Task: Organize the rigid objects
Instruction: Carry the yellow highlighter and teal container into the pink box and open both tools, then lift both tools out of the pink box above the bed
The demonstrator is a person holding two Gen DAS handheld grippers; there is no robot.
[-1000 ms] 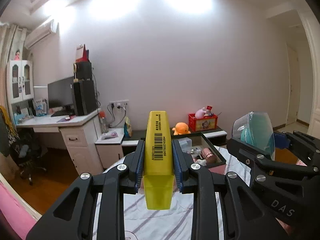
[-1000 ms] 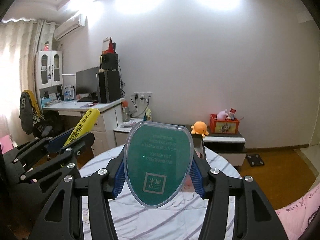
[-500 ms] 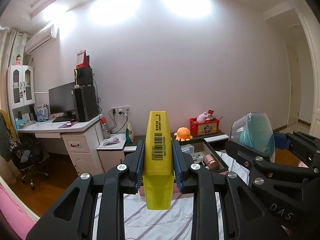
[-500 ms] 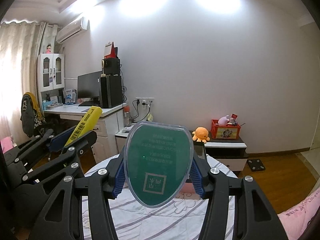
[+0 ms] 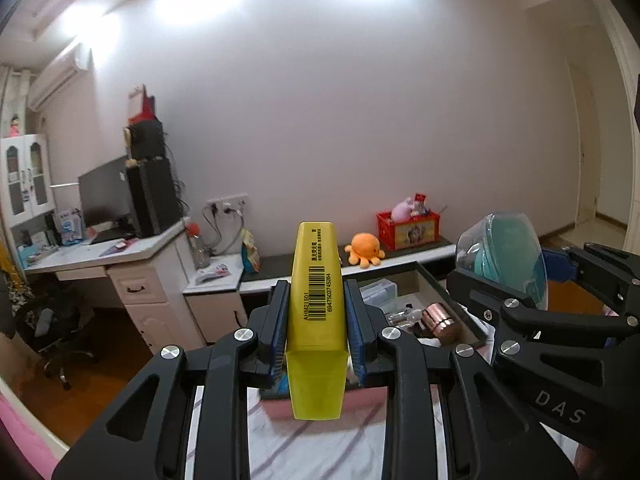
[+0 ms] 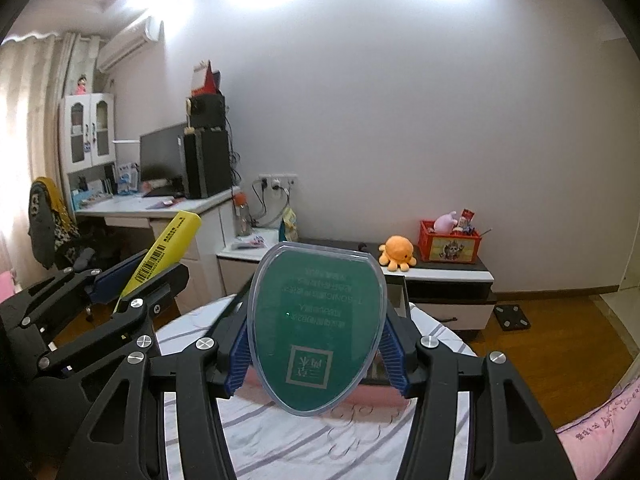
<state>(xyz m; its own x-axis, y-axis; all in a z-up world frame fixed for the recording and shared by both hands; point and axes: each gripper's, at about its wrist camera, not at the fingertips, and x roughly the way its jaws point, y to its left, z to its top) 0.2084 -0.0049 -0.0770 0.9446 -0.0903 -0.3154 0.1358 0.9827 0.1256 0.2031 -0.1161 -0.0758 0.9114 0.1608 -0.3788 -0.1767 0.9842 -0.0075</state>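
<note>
Up in the air, the left gripper (image 5: 316,332) has its fingers clamped on a yellow highlighter (image 5: 317,320) that stands upright with its barcode facing the camera. Beside it, the right gripper (image 6: 316,344) is clamped on a clear oval case with a green insert (image 6: 316,328). Below both lies an open tray (image 5: 444,292) holding a copper cylinder (image 5: 440,322), on a round striped cloth (image 6: 312,440).

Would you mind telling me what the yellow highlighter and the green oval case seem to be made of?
Yellow highlighter: looks like smooth opaque plastic with a printed barcode; its lower cap is translucent. Green oval case: apparently clear glossy plastic, with a see-through rim around a green printed insert.
</note>
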